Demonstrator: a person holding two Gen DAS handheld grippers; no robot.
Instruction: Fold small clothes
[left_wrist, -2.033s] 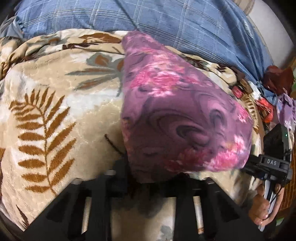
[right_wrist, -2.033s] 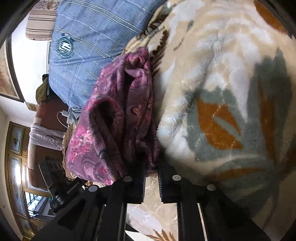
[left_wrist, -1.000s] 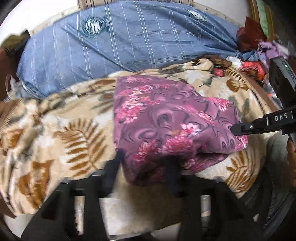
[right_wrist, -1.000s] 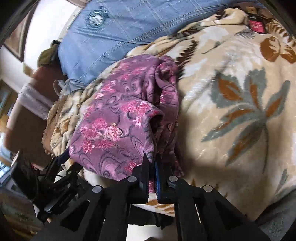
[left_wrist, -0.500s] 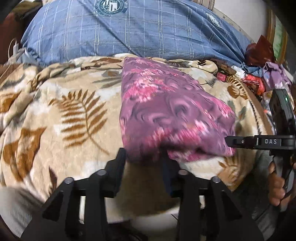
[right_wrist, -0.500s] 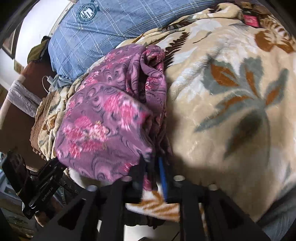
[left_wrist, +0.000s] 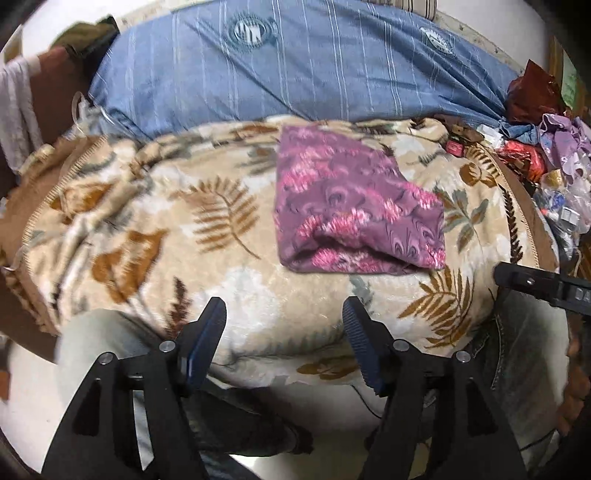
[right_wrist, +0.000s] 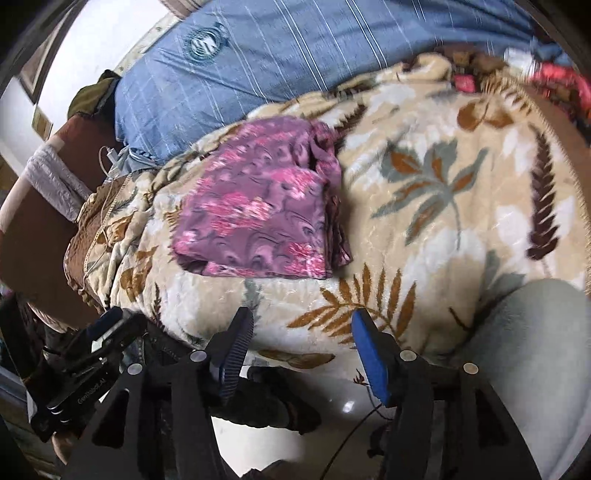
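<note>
A small purple cloth with pink flowers (left_wrist: 351, 206) lies folded on the leaf-patterned beige blanket (left_wrist: 155, 229). It also shows in the right wrist view (right_wrist: 262, 206), with loose folds bunched at its right edge. My left gripper (left_wrist: 282, 317) is open and empty, pulled back near the blanket's front edge, apart from the cloth. My right gripper (right_wrist: 301, 326) is open and empty, also back from the cloth. The right gripper's body shows at the right of the left wrist view (left_wrist: 543, 284); the left gripper's body shows at the lower left of the right wrist view (right_wrist: 85, 354).
A blue checked pillow (left_wrist: 295, 62) lies behind the blanket. Colourful clutter (left_wrist: 546, 147) is piled at the back right. The person's knees in grey trousers (right_wrist: 535, 354) sit below the blanket's front edge. A brown headboard with a white towel (right_wrist: 48, 173) stands at the left.
Both grippers have let go of the purple cloth, opened and pulled back toward the front. The cloth now lies folded flat on the blanket.
</note>
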